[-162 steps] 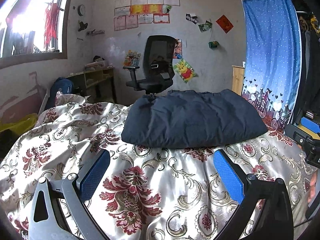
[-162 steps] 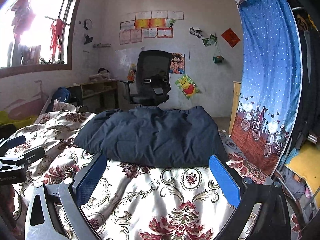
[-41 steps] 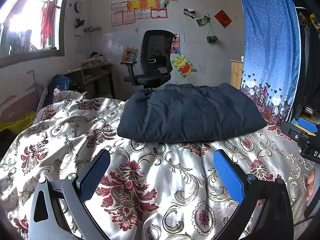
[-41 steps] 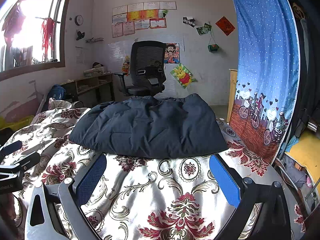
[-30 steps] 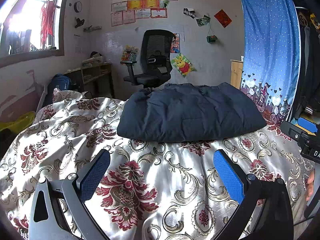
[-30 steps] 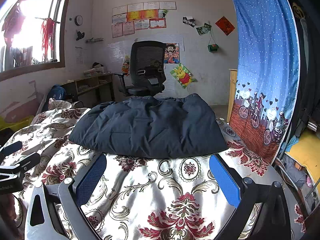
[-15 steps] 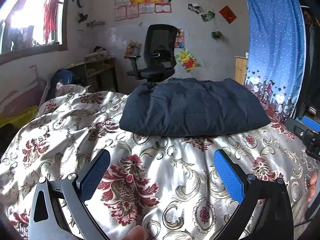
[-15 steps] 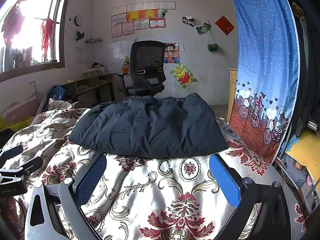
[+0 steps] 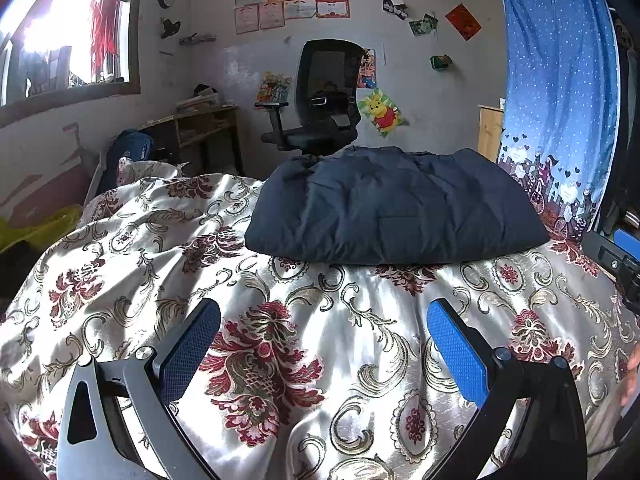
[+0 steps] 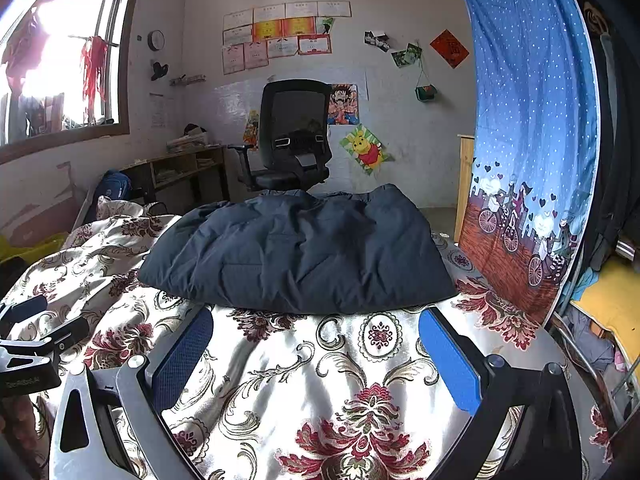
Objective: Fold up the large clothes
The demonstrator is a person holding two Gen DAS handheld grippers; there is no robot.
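A dark navy padded jacket (image 9: 394, 208) lies folded into a thick rectangle on the floral satin bedspread (image 9: 120, 248), toward the far side of the bed. It also shows in the right wrist view (image 10: 300, 256). My left gripper (image 9: 324, 336) is open and empty, low over the bedspread, well short of the jacket. My right gripper (image 10: 316, 344) is open and empty, just in front of the jacket's near edge. Each gripper's body shows at the edge of the other's view.
A black office chair (image 9: 320, 108) stands behind the bed by the postered wall. A blue dotted curtain (image 10: 532, 152) hangs close on the right. A low wooden shelf (image 9: 192, 132) and a blue backpack (image 9: 128, 152) sit at the left under the window.
The jacket lies as before. My left gripper has tilted slightly, shifting its view a little; the right gripper has hardly moved. Both stay open.
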